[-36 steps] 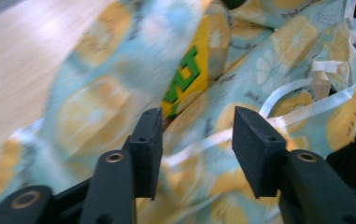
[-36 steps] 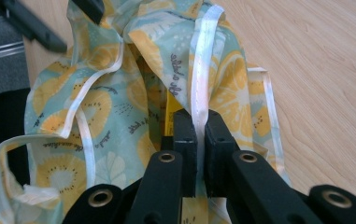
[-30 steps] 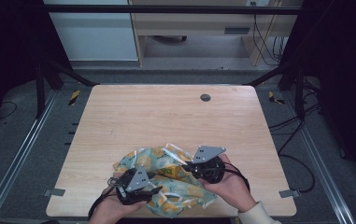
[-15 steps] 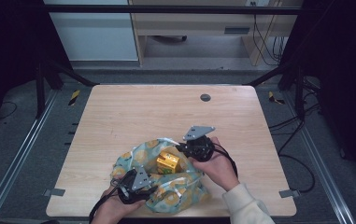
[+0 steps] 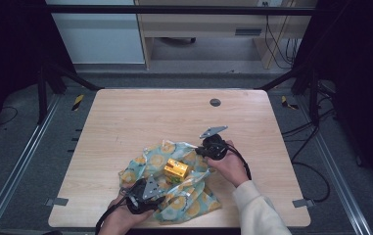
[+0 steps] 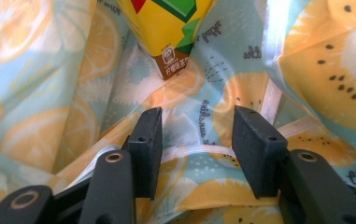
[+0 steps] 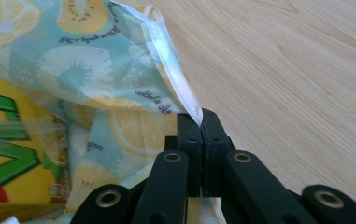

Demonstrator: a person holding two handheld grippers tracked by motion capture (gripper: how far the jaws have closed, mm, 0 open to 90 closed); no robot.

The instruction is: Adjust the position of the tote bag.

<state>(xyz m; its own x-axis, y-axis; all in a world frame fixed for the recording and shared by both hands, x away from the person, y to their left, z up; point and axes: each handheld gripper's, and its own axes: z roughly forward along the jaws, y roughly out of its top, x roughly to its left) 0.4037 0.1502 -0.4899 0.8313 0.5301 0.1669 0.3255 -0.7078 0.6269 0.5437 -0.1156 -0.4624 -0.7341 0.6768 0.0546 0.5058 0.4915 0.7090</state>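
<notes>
Fruit-printed cloth (image 5: 174, 188) is seen from above, spread around the yellow carton (image 5: 176, 169); the right gripper (image 5: 207, 148) has been carried from beside the carton to beyond it. Left gripper (image 6: 196, 135) jaws are held apart over cloth below the carton (image 6: 168, 28). Right gripper (image 7: 202, 122) jaws are clamped on the cloth's edge (image 7: 173, 77).

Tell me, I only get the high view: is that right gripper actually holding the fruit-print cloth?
Observer: Yes. The right gripper is shut on the cloth's white hem.
Operator: And the left one?
Observer: The left gripper has its jaws apart over the cloth, with a fold lying between them.
Operator: What's the yellow thing?
Observer: A yellow carton with green and red print, lying on the cloth.
</notes>
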